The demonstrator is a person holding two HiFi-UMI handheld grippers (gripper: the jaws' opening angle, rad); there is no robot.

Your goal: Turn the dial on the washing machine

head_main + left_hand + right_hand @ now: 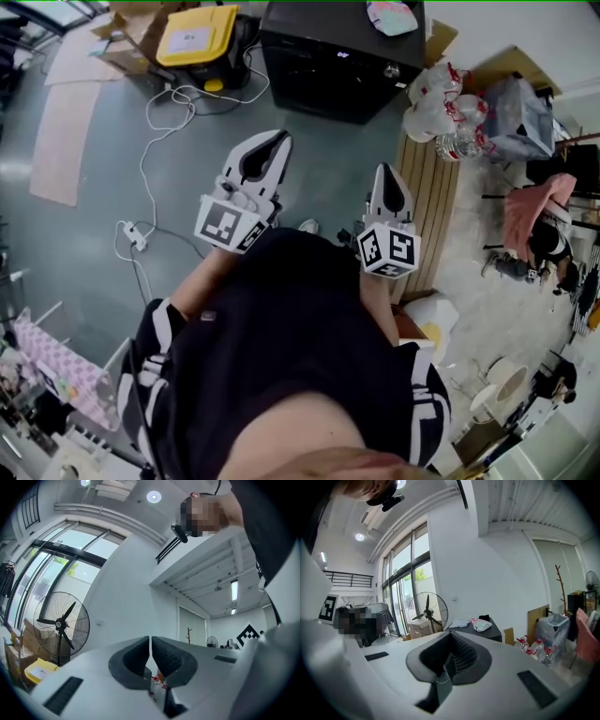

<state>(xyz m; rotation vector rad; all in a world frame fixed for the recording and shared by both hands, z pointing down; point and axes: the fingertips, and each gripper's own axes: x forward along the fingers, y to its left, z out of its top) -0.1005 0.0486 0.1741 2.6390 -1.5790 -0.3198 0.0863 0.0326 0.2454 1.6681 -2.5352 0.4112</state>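
Well short of washing machine [342,56]: left gripper [275,142], right gripper [385,173] jaws closed, empty; dial [390,69] probably stiff, pinch rim.

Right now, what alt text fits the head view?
Seen from above, a person holds the left tongs and right tongs, both shut and empty, aimed toward a black appliance standing apart across the grey floor.

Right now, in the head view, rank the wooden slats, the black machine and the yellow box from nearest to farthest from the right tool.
1. Wooden slats, just to the right of the right tool.
2. Black machine, ahead of it.
3. Yellow box, far ahead on the left.
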